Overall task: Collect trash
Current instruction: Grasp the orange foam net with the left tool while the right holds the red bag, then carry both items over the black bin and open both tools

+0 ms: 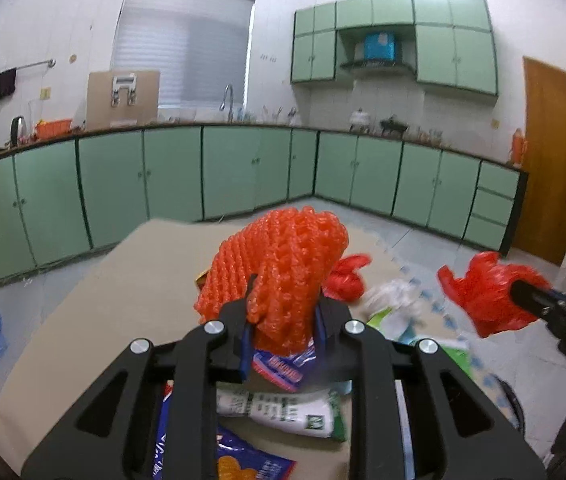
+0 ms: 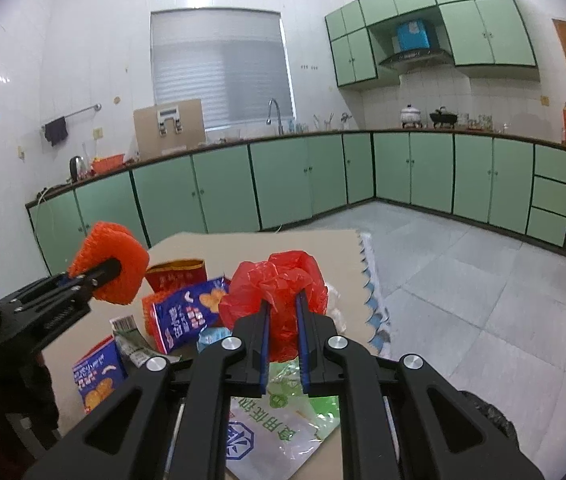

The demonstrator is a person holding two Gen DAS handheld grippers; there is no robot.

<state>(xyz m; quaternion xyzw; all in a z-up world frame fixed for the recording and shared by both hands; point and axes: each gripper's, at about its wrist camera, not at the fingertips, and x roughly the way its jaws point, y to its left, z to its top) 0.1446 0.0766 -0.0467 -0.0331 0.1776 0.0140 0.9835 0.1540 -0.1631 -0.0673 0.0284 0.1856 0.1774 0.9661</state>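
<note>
- The left gripper (image 1: 283, 312) is clamped on a bright orange foam-net fruit sleeve (image 1: 279, 272), held up above the tan cardboard sheet (image 1: 123, 300) that carries the litter.
- That sleeve looks very light, springy and squashy; the pinch sits low on it, and its upper part flops forward, so I judge it could spring loose if the squeeze eases.
- The right gripper (image 2: 283, 320) has its blue-lined fingers (image 2: 263, 340) closed on a crumpled red plastic bag (image 2: 279, 292), also lifted clear of the cardboard.
- The bag is thin, slick film with almost no weight; gripping the bunched middle, as here, seems safer than a loose edge, which would slide out.
- Below lie a blue snack packet (image 2: 187, 312), a white-and-green wrapper (image 1: 283, 412) and a clear bag with green print (image 2: 279, 420): flat, crinkly pieces best taken at a raised corner or fold.
</note>
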